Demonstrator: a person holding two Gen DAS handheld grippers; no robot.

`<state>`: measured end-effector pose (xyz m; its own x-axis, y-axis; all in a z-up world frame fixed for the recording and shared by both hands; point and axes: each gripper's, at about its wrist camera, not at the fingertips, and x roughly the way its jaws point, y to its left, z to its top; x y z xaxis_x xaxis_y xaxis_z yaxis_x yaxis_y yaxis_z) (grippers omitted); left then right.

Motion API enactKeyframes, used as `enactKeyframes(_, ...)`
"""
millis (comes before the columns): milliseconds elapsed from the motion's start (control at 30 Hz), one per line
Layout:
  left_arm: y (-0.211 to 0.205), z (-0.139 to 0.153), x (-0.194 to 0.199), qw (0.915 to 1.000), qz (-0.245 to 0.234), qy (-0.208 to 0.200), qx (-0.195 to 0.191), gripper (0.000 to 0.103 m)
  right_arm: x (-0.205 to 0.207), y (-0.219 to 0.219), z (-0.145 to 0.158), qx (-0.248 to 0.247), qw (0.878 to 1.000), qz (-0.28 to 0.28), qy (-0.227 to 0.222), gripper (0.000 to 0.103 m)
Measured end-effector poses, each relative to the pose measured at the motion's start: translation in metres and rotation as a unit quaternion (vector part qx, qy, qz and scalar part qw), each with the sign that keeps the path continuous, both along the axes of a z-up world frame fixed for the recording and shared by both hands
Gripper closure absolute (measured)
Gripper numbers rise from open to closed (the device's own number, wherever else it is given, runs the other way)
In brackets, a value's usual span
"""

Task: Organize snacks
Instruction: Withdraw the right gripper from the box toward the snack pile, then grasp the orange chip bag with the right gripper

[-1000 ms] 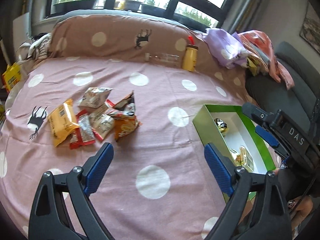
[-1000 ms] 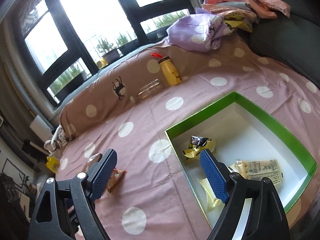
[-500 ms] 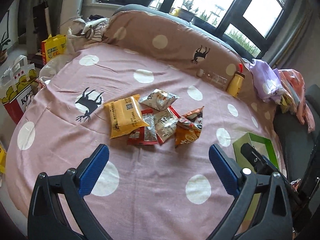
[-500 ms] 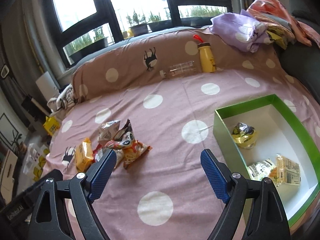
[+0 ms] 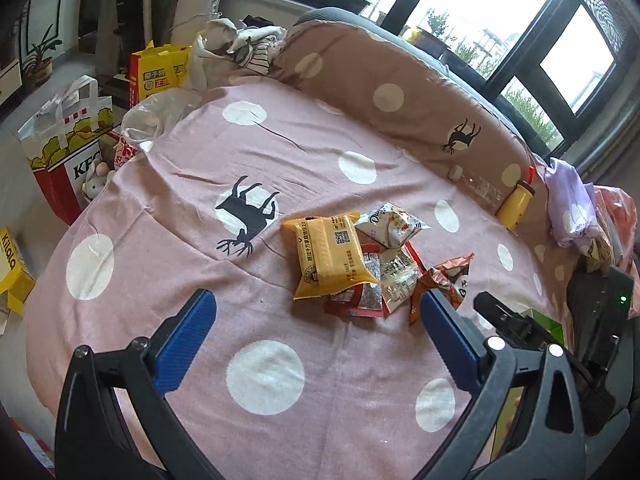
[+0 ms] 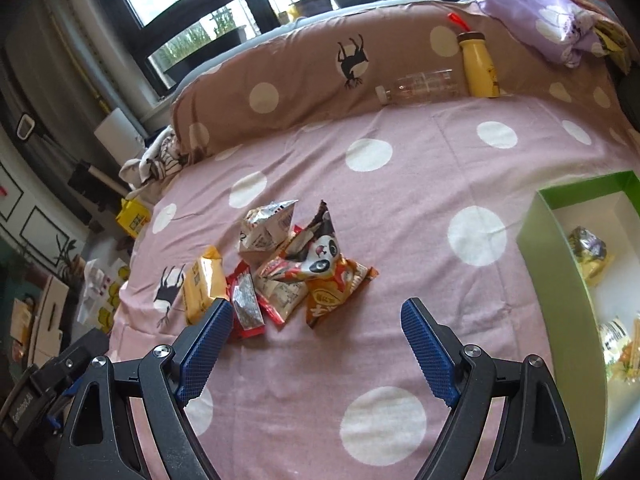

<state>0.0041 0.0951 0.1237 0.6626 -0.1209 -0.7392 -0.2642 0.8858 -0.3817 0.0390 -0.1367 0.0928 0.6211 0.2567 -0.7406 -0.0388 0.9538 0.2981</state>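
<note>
snack pile [image 6: 288, 268] beyond gaping right gripper [image 6: 316, 316]

Green box half out of frame, snack pile overlapping on the spotted bedspread

To the right of the right gripper [image 6: 316, 344], the green box [image 6: 536, 236] runs off the frame's edge, its packets near the lower corner blurred beyond reading. Ahead of the left gripper [image 5: 316, 340], the yellow packet [image 5: 330, 256] covers much of the red packet [image 5: 360, 300]; the right blue finger [image 5: 448, 336] hides the orange bag's [image 5: 450, 276] lower edge, and the box shows only as a green sliver [image 5: 548, 320] behind the black rig.
</note>
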Motion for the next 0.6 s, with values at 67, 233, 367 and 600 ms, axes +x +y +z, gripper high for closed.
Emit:
enactKeyframes(67, 0.006, -0.002, 0.002, 0.9999, 0.004, 0.006, -0.01, 0.001, 0.018, 0.01, -0.008, -0.003, 1.0, 0.013, 0.014, 0.017)
enactKeyframes(233, 0.005, -0.005, 0.008, 0.9999, -0.005, 0.016, 0.002, 0.001, 0.051, 0.019, -0.028, 0.024, 0.999, 0.003, 0.034, 0.017)
enactKeyframes(367, 0.002, -0.008, 0.012, 0.9997, -0.007, 0.022, 0.008, 0.001, 0.059, 0.019, -0.037, 0.0, 0.999, -0.018, 0.043, 0.038)
enactKeyframes(600, -0.012, -0.01, 0.015, 0.999, -0.025, 0.03, 0.022, 0.001, 0.039, 0.002, -0.03, 0.036, 0.999, -0.001, 0.037, 0.049)
